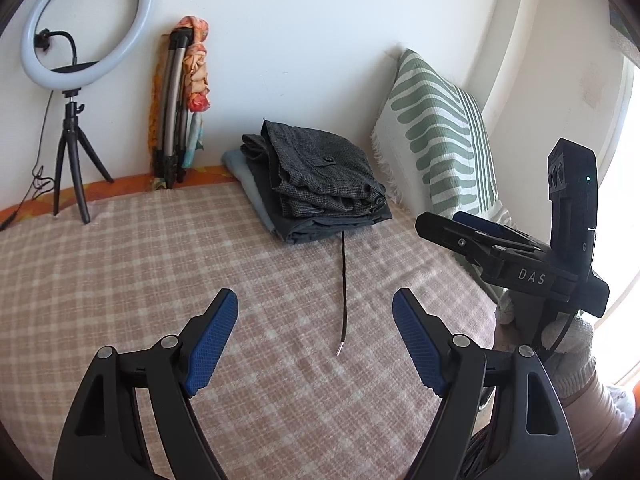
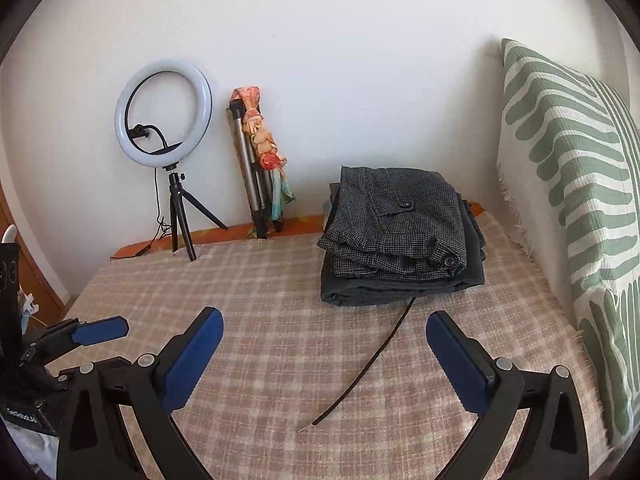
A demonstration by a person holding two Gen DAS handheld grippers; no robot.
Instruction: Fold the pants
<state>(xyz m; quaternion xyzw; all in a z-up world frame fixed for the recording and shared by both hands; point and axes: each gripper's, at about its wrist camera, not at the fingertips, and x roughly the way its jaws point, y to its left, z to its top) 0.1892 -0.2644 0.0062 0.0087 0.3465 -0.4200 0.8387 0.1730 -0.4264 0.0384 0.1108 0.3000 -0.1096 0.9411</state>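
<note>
Folded grey tweed pants (image 1: pixel 320 172) (image 2: pixel 400 220) lie on top of a stack of darker folded garments (image 1: pixel 332 226) (image 2: pixel 400 286) at the far side of the checked bed cover (image 1: pixel 160 280) (image 2: pixel 280 320). A black drawstring (image 1: pixel 343 292) (image 2: pixel 368 364) trails from the stack toward me. My left gripper (image 1: pixel 316 320) is open and empty, held above the cover short of the stack. My right gripper (image 2: pixel 324 340) is open and empty, also short of the stack. The right gripper shows in the left wrist view (image 1: pixel 480 236), the left gripper in the right wrist view (image 2: pixel 100 330).
A ring light on a small tripod (image 1: pixel 72 120) (image 2: pixel 168 160) and a folded tripod wrapped in floral cloth (image 1: pixel 180 100) (image 2: pixel 256 160) stand against the back wall. A green-and-white patterned cushion (image 1: pixel 440 128) (image 2: pixel 572 200) leans at the right.
</note>
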